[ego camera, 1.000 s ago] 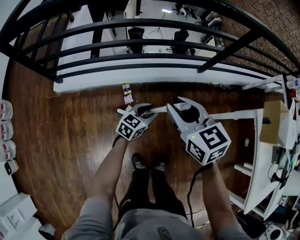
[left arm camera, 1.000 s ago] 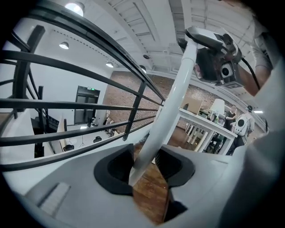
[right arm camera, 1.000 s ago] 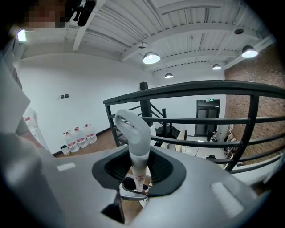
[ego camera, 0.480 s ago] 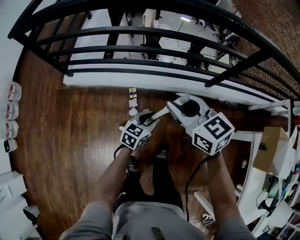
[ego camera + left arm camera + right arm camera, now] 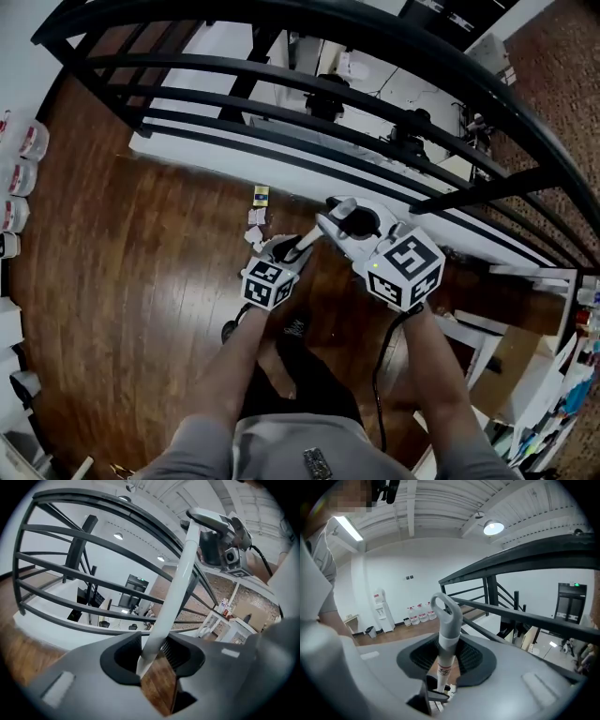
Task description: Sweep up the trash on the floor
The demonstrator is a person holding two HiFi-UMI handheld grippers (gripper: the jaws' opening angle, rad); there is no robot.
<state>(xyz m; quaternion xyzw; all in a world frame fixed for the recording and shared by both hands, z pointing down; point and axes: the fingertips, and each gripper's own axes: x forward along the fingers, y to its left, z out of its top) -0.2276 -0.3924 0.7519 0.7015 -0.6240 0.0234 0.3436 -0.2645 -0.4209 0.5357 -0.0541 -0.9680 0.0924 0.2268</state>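
**Jaws of both grippers clamped on one broom handle, trash just ahead**

The jaws of the left gripper (image 5: 152,656) are part-way closed and pinch the white broom handle (image 5: 176,588) low on its shaft. Those of the right gripper (image 5: 447,660) clamp the same handle just below its grey hanging loop. One grip low and one high likely gives leverage, the upper hand steering and the lower one driving the stroke. The handle slants down and away from the person towards the trash (image 5: 255,217), a few pale scraps on the wooden floor (image 5: 141,253). They lie just beyond the left gripper (image 5: 298,246), beside a small yellow piece (image 5: 261,194) and close under the black railing (image 5: 281,80). The brush end is not clearly in view.

A sticker (image 5: 444,670) on the shaft bears reddish marks too small to read. The distant water bottles (image 5: 419,617) carry labels that are illegible too.
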